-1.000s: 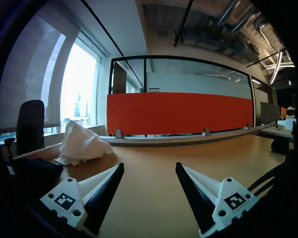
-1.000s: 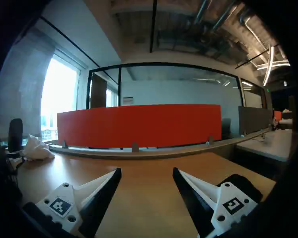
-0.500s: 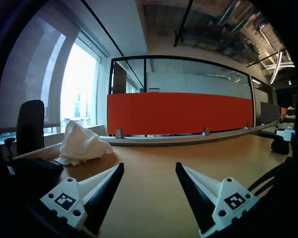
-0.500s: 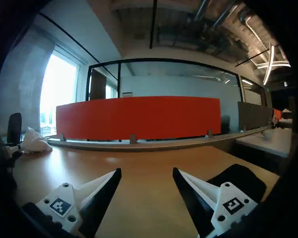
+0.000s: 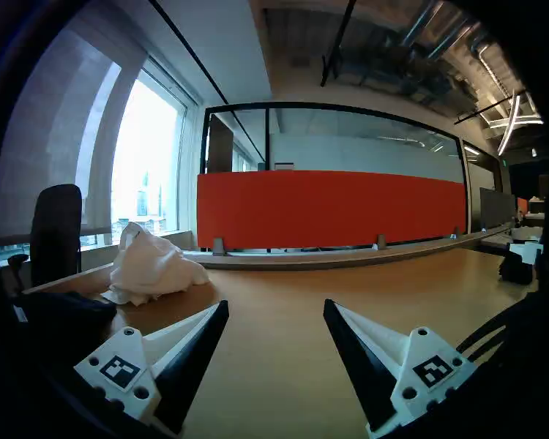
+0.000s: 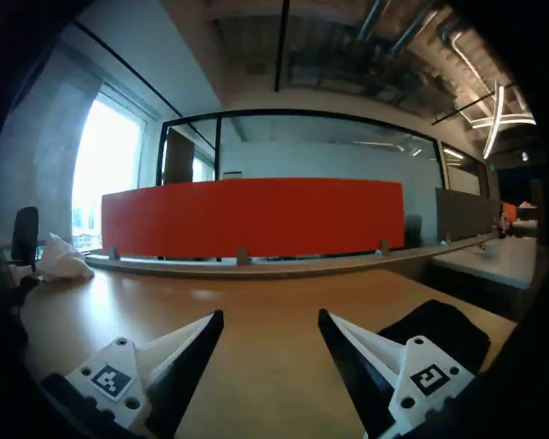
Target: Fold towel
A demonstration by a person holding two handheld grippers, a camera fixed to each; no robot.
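A broad wooden desk (image 5: 289, 285) ran out ahead of both grippers, backed along its far edge by a long red partition (image 5: 326, 208). A dark office chair (image 5: 55, 234) stood past the desk's left end, by the window. The white towel (image 5: 154, 267) lay in a crumpled heap on the desk near that far left corner, well apart from both grippers. The left gripper (image 5: 274, 302) hung low over bare wood, fingers spread apart and holding nothing; the right gripper (image 6: 270, 313) was likewise spread and empty.
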